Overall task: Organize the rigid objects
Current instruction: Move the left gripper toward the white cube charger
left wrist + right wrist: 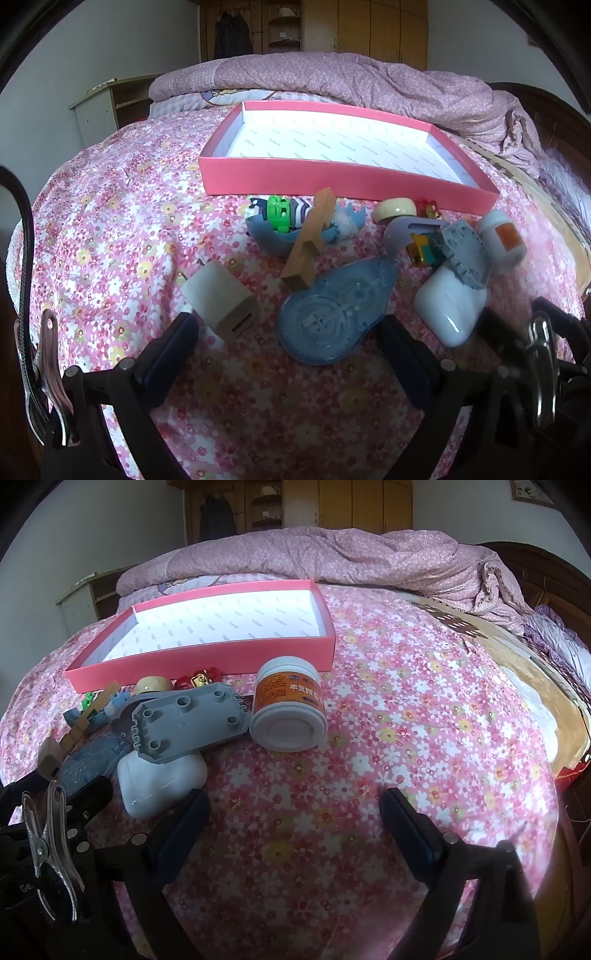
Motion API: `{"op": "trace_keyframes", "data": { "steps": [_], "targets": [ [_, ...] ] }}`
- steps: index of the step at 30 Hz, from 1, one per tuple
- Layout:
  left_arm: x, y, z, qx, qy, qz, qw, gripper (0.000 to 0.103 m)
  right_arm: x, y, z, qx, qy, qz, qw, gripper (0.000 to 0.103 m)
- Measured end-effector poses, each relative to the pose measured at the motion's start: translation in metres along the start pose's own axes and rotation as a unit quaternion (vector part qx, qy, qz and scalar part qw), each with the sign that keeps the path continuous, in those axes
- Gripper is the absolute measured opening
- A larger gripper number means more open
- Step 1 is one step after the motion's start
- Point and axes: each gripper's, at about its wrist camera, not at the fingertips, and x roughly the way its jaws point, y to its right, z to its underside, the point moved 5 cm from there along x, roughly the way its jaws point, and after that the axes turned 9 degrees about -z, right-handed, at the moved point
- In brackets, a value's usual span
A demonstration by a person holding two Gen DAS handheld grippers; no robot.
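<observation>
Bed point(110, 206) in pink floral sheet carries my empty pink cardboard tray point(347, 181), waiting behind the small clutter. Blue teardrop tape dispenser point(332, 314) lies before my left tool point(291, 354); right tool point(295, 827) too is spread, holding nothing.

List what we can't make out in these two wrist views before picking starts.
- White case, right wrist view: top hidden under the grey toy base.
- Red and gold toy, both views: mostly hidden behind that base; shape unclear.
- Green toy, left wrist view: partly covered by the wooden piece.
- Jar label, right wrist view: print too small to read.
- Pink box, left wrist view: near inner floor hidden by its front wall.
</observation>
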Motion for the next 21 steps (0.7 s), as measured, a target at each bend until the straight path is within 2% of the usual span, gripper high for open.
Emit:
{"op": "trace_keyframes", "data": {
  "steps": [7,15,21],
  "targets": [
    [0.0,0.0,-0.001,0.003,-0.003,0.002,1.0,0.1,0.0,0.0,0.0,0.0,0.001,-0.001,1.0,0.097],
    [0.002,-0.004,0.001,0.049,-0.021,0.028,0.9982,0.1,-0.002,-0.002,0.0,-0.001,-0.004,-0.005,1.0,0.098],
    [-0.013,-0.006,0.004,0.073,-0.025,0.036,0.9964,0.099,-0.003,-0.002,-0.001,-0.009,-0.019,-0.02,1.0,0.098]
  ]
}}
